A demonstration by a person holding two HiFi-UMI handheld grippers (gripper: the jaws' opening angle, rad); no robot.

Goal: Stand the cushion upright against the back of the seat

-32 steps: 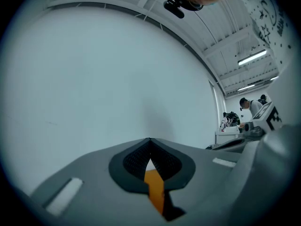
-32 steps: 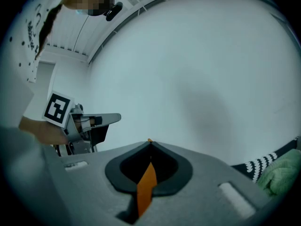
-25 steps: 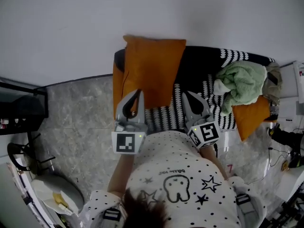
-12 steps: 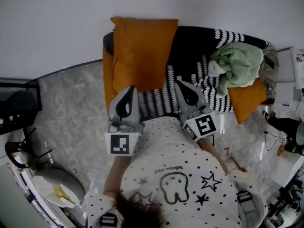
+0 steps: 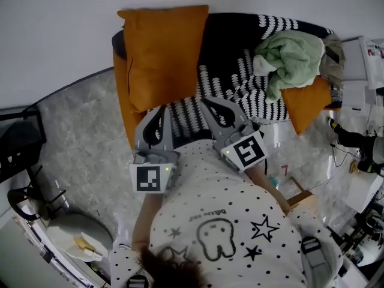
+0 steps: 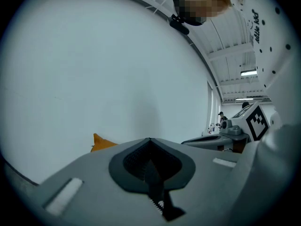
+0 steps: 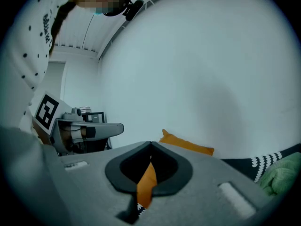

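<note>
While the orange cushion (image 5: pixel 163 56) stands upright against the back of the striped sofa (image 5: pixel 231 47), at its left end, the left hand-held gripper (image 5: pixel 161 114) and right hand-held gripper (image 5: pixel 211 105) hang near the person's torso, clear of it. The left is closed and empty. The right looks closed too, with only a sliver of orange showing through its slit. The task appears essentially done; at most a check of the cushion's lean remains.

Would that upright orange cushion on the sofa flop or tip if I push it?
The orange cushion looks plump, so it is probably soft and light. It stands on edge against the sofa back, so a sideways push would likely topple it.
</note>
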